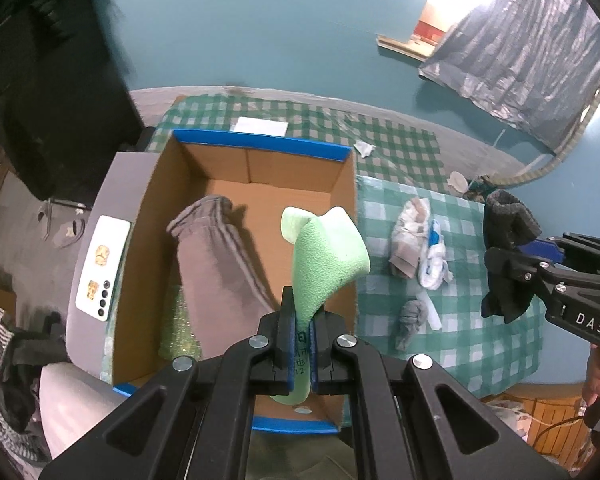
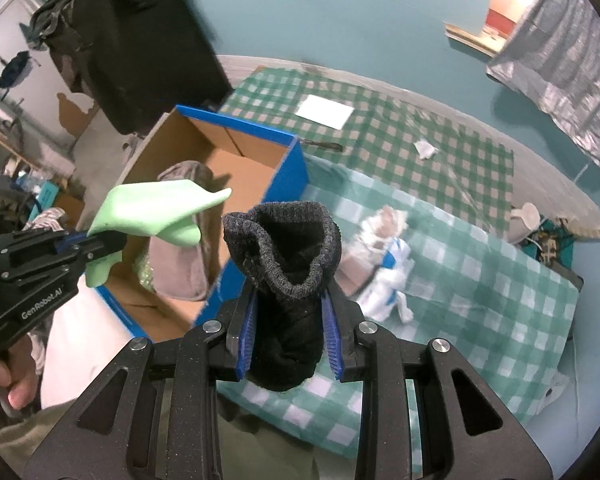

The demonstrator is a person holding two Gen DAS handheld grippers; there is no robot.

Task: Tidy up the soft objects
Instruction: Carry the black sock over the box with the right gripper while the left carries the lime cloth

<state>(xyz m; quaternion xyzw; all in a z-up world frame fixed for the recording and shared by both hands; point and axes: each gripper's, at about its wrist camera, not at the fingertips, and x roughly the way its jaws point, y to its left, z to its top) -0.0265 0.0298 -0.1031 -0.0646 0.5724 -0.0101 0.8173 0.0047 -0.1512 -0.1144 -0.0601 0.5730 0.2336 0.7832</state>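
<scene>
The left tool point(image 1: 303, 340) pinches a green cloth point(image 1: 327, 256) tight, held above the open box point(image 1: 260, 148), where a grey sock point(image 1: 216, 264) already lies. The right tool point(image 2: 288, 332) clamps a black sock point(image 2: 288, 272) over the checked cloth point(image 2: 480, 280), beside the box. To do it well: lower the green cloth into the bare right half before letting go, then bring the black sock across the blue rim. More socks point(image 1: 420, 248) wait on the cloth.

Green sock point(image 1: 327, 256) fleecy (matt); black sock point(image 2: 286, 276) coarse knit; box point(image 1: 256, 162) cardboard.
</scene>
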